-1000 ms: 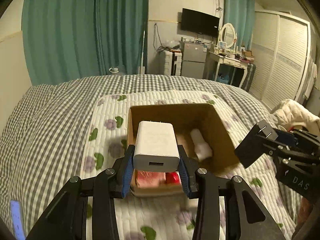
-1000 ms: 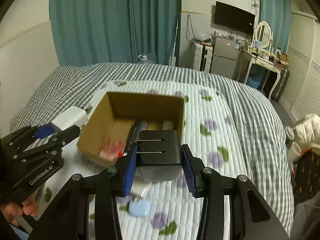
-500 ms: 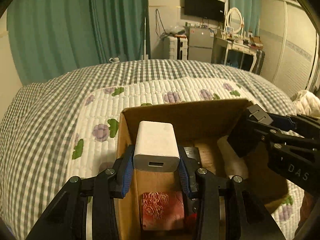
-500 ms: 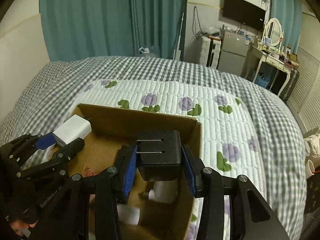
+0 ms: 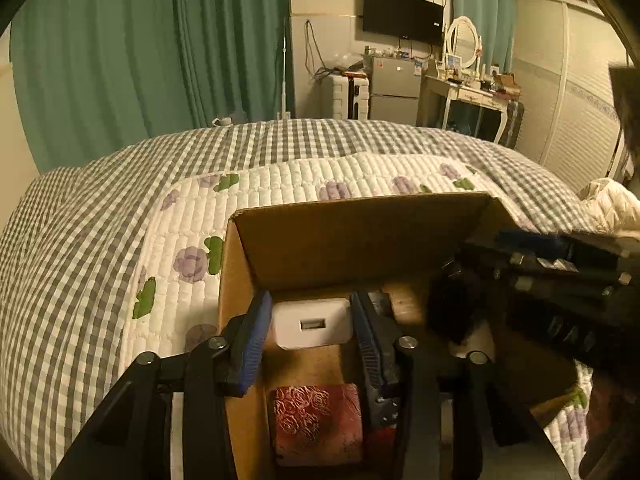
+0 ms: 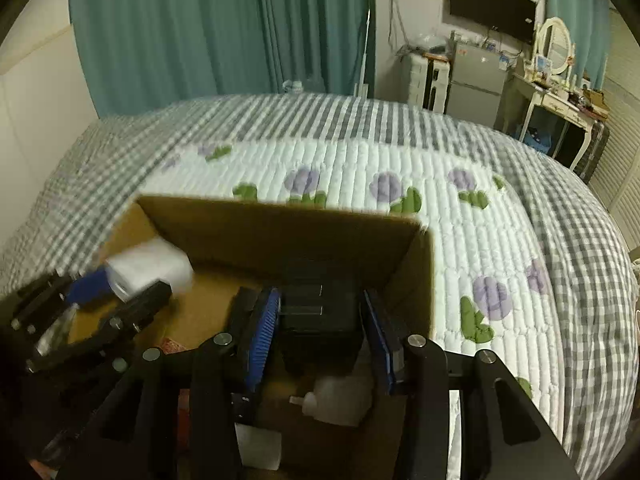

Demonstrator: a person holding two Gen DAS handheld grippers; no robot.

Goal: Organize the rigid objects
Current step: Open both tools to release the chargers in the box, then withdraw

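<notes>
A brown cardboard box (image 5: pixel 360 236) (image 6: pixel 280 228) sits on a quilted flower-print pad on the bed. My left gripper (image 5: pixel 312 326) is down inside the box with its jaws spread; the white USB charger (image 5: pixel 312 324) sits between the pads with small gaps, low in the box. It shows blurred in the right wrist view (image 6: pixel 148 266). My right gripper (image 6: pixel 320 320) is inside the box too, its jaws spread around the black charger (image 6: pixel 318 316), with a gap on each side.
Inside the box lie a red rose-patterned case (image 5: pixel 316 420) and a white plastic bottle (image 6: pixel 336 398). The grey checked bedspread (image 5: pixel 80 240) surrounds the pad. Green curtains, a fridge and a dressing table stand beyond the bed.
Both grippers have dropped into the box and their jaws have opened. The white charger and the black charger sit lower, no longer clamped.
</notes>
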